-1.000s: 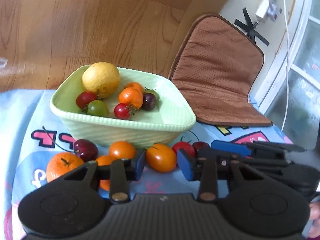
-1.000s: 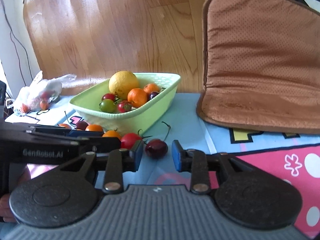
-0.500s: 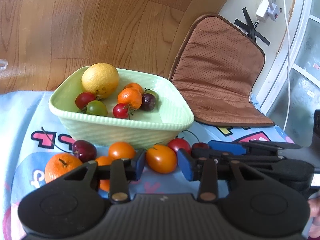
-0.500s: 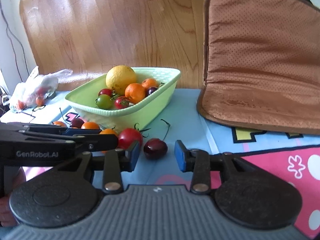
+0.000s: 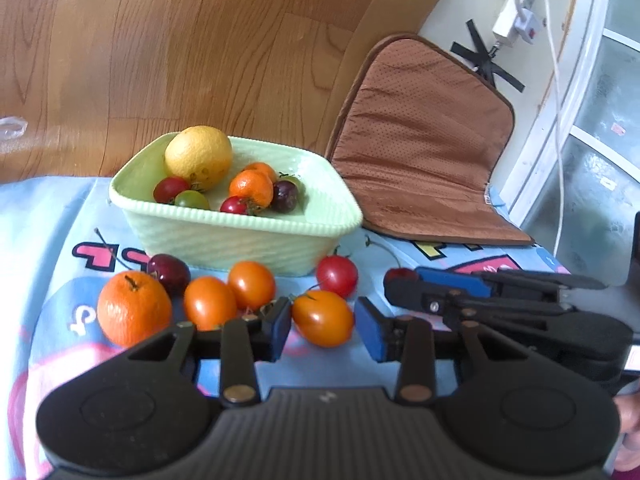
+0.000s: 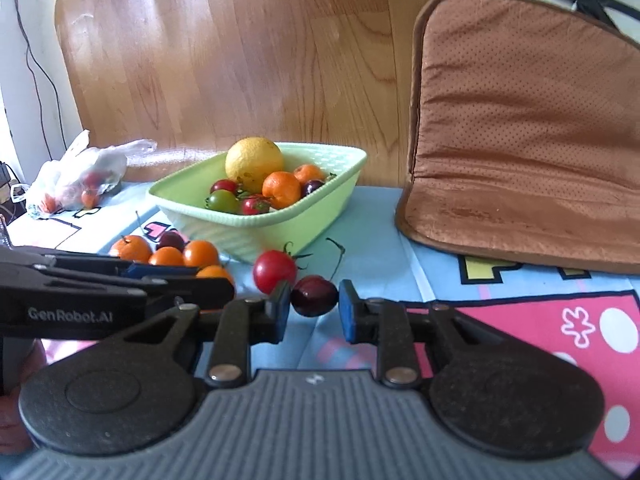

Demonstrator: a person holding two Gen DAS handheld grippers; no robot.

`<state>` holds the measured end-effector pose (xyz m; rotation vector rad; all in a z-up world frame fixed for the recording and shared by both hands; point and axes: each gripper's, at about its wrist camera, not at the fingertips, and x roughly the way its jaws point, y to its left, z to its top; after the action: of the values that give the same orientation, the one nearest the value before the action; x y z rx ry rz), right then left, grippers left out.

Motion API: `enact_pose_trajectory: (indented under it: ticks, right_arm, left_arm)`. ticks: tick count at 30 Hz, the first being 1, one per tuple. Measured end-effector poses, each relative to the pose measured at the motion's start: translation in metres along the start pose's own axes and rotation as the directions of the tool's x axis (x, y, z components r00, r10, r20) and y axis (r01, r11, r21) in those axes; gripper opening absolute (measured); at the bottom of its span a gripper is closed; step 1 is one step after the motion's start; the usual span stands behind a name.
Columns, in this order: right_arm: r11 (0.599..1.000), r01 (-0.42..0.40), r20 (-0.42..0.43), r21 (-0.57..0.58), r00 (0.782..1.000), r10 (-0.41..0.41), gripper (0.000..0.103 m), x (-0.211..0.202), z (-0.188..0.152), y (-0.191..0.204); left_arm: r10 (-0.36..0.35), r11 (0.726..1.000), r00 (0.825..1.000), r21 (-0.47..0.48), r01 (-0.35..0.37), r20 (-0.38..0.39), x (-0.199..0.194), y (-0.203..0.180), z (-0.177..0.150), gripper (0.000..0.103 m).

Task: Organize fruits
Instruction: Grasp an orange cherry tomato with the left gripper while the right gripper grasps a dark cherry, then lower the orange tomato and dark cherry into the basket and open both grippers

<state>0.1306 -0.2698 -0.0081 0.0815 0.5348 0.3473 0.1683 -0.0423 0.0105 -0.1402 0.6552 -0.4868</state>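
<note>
In front of the basket (image 6: 280, 220) | cherry (image 6: 314, 295) bracketed by right tongs (image 6: 314, 306), closed narrow, contact unclear | left tongs (image 5: 322, 326) narrow, tomato (image 5: 323, 317) not gripped | cherry judged soft, slippery; best gripped across the middle.

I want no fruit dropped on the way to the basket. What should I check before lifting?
1. Right gripper closed on the dark cherry: ok, a pad on each side of it.
2. Left gripper pressing the orange tomato: cannot tell; the pads flank it closely.
3. Room in the green basket: ok, its right end is bare.
4. Red tomato clear of the right gripper: cannot tell; it sits right by one finger.
5. Grippers apart from each other: ok, though close.
</note>
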Motion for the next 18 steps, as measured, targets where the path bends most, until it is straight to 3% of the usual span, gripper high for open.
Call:
enact_pose_trajectory:
  ticks: [9,13,18]
  right_arm:
    - [0.998,0.024,0.165,-0.055,0.986,-0.014,0.029,-0.021,0.017,0.022]
    - [0.999,-0.015,0.181,-0.03,0.983,0.02,0.029,-0.003,0.036,0.018]
    - [1.0,-0.03,0.144,-0.005,0.989,0.03,0.029,0.029,0.045,0.014]
  left_arm:
    - [0.007,0.999,0.995,0.03,-0.01,0.101,-0.024,0.0,0.029,0.036]
    - [0.057,0.998,0.989,0.031,-0.062,0.134,-0.017,0.014,0.054,0.036]
    - [0.101,0.995,0.99,0.012,-0.102,0.097,0.008,0.034,0.071,0.036]
